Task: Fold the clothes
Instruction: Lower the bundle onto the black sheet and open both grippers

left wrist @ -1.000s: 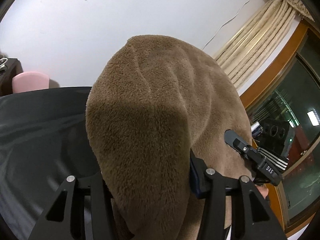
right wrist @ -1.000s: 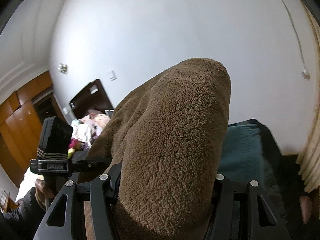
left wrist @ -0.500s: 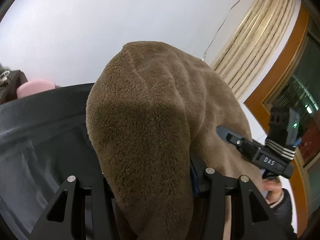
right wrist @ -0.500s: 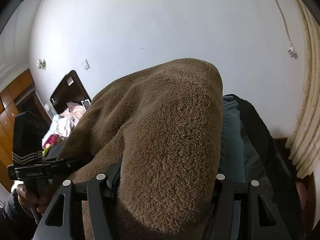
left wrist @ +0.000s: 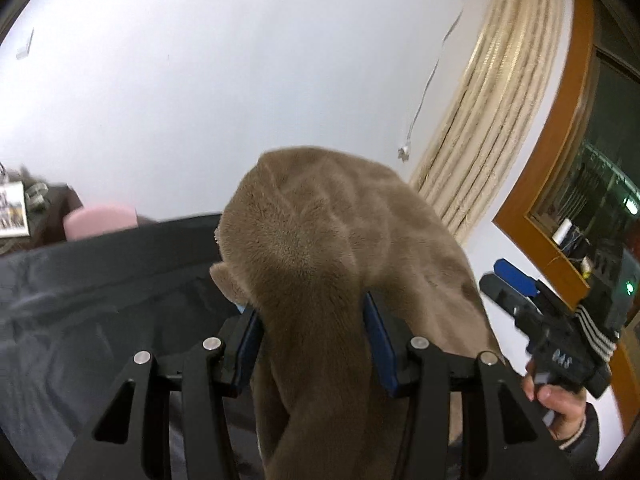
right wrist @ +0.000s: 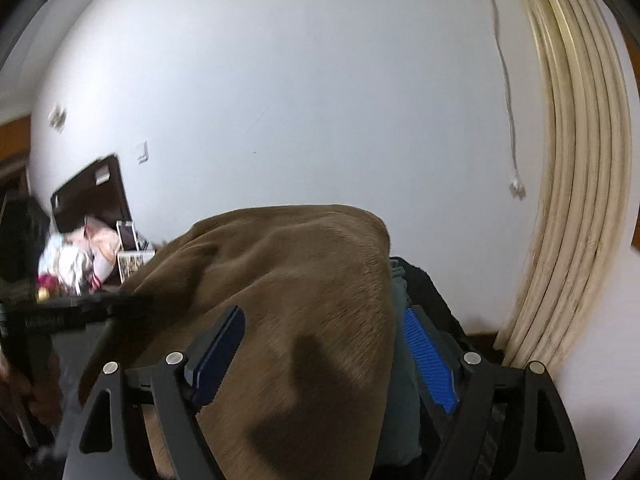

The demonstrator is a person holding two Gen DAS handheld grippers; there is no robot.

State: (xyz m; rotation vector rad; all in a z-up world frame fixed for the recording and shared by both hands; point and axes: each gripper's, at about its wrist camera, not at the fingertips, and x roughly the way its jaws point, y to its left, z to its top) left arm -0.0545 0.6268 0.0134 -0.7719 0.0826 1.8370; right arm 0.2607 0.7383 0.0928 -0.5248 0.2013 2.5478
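Observation:
A brown fleece garment (left wrist: 336,264) hangs between my two grippers above a dark bed cover (left wrist: 80,304). My left gripper (left wrist: 312,320) is shut on a bunched fold of it, blue pads pressed to both sides. In the right wrist view the garment (right wrist: 288,300) drapes over the left finger of my right gripper (right wrist: 324,344). That gripper's jaws stand wide apart, and the right blue pad (right wrist: 428,360) is clear of the cloth. The right gripper also shows in the left wrist view (left wrist: 516,292) at the right, open, held by a hand.
A teal folded item (right wrist: 400,380) lies under the right gripper on the dark bed. A pink pillow (left wrist: 100,220) and a cluttered side table (right wrist: 100,256) are to the left. A white wall and cream curtains (right wrist: 576,200) lie ahead, a wooden window frame (left wrist: 560,128) to the right.
My right gripper has opened and its right pad has come free of the brown garment. Both grippers have moved lower and forward towards the bed. The left stays shut on the cloth.

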